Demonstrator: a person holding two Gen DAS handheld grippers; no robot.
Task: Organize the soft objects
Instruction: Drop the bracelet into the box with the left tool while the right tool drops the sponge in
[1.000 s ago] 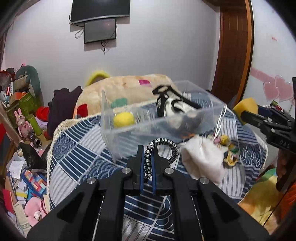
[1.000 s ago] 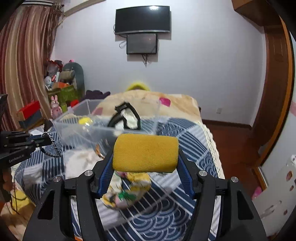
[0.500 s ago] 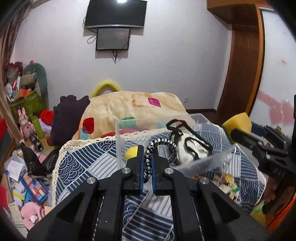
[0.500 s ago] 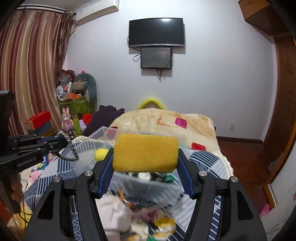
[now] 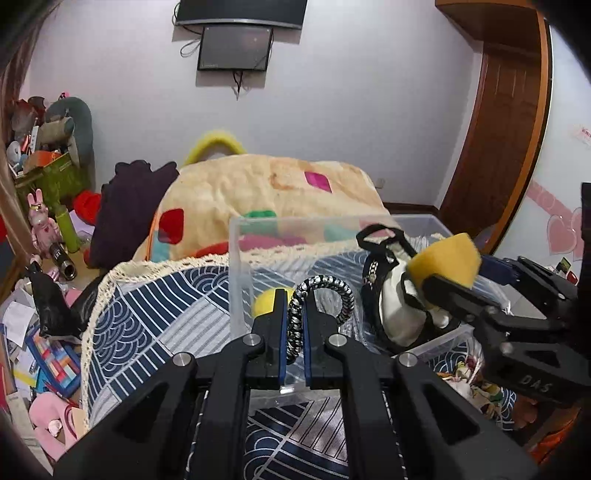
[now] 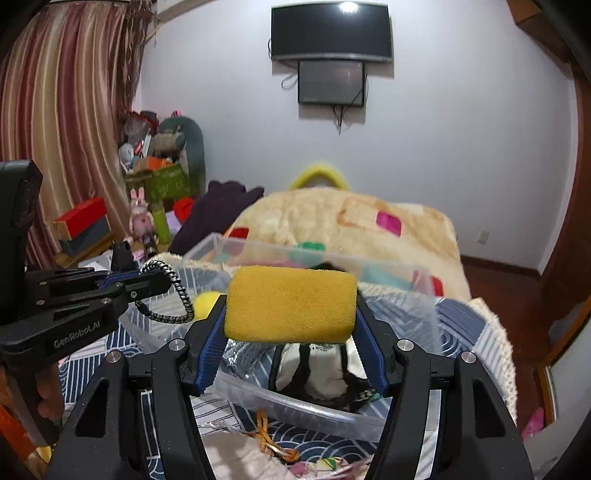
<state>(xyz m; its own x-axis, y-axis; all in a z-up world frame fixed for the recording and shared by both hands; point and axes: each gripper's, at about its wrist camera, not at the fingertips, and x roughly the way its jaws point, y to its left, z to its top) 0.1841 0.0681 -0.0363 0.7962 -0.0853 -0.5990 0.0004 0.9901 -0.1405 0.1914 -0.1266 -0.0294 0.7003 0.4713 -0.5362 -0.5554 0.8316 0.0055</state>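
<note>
The left hand-held gripper [image 5: 295, 325] is clamped on a black-and-white braided cord loop [image 5: 325, 295], whose free end arches up and to the right of the narrow gap between the jaws. In the right wrist view the same left hand-held gripper [image 6: 147, 282] reaches in from the left edge with the cord [image 6: 173, 295] curling down from its tip over the left end of the bin.

The right hand-held gripper [image 6: 291, 332] squeezes a yellow rectangular foam sponge [image 6: 291, 304] between its blue-padded fingers [image 6: 208, 350], held lengthwise across the gap. From the left wrist camera that gripper [image 5: 454, 291] comes in from the right with the sponge [image 5: 447, 260] at its tip, above the right part of the bin.

Just beyond both grippers stands a clear rectangular plastic storage bin [image 5: 236, 266] on a bed covered by a navy-and-white wave-patterned cloth with a cream lace edge [image 5: 147, 314]. Inside the bin lie a yellow soft ball [image 5: 263, 301] and a white fabric item with black straps [image 5: 391, 295]. In front of the bin, on the cloth, lies a crumpled white and floral fabric piece [image 6: 243, 458].

Behind the bin is a cream plush blanket with coloured patches [image 5: 266, 188]. On the far wall hangs a dark flat screen [image 6: 330, 31].
</note>
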